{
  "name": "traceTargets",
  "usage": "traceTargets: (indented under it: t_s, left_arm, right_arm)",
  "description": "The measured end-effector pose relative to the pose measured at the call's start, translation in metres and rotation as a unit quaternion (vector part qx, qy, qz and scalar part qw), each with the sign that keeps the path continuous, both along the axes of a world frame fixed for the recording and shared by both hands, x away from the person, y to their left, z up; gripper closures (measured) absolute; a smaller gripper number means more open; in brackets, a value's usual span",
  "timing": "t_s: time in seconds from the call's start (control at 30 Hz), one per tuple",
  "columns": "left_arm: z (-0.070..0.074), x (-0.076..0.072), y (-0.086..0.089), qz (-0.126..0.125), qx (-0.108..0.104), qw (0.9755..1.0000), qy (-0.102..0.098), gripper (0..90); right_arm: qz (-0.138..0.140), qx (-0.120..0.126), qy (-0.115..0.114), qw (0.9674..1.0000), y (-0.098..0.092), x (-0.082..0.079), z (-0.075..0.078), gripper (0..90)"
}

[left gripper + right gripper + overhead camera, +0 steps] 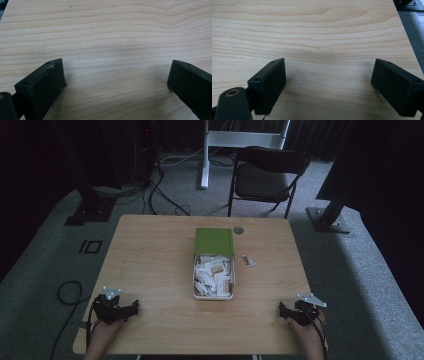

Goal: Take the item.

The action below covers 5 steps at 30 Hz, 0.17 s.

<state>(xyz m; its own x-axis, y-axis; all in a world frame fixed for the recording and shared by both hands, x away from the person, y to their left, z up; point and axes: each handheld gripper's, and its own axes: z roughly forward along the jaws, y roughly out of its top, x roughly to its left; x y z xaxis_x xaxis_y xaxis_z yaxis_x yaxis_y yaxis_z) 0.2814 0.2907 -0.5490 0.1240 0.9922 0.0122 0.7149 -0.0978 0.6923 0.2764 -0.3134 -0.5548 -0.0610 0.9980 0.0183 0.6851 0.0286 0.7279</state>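
Wood grain runs across the table (150,270), which stands on grey carpet in a dim room. Near the middle of it sits an open box (214,292) with white walls, its green lid (214,241) folded back toward the far edge. The box is full of small white packets (212,275), some printed in orange. Just to the right of the box, apart from it, lies one loose packet (248,261) on the bare wood, and a small round grey disc (238,230) is set into the table near the far edge, beside the lid's corner. The left tool (134,308) rests at the near left corner, held by a hand (102,335), well apart from the box; in the left gripper view its jaws stand spread wide over bare wood with nothing between them. The right tool (281,310) rests at the near right corner in the other hand (311,332), and the right gripper view shows its jaws likewise spread, nothing between them, the table's edge and carpet at the right. Beyond the table stands a dark folding chair (267,177).
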Motion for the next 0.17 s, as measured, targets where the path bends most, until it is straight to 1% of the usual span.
traceTargets:
  t_s: [0.17]
  left_arm:
    - [0.0,0.0,0.0,0.0,0.0,1.0,0.0,2.1]
  right_arm:
    - [0.0,0.0,0.0,1.0,0.0,0.0,0.0,12.2]
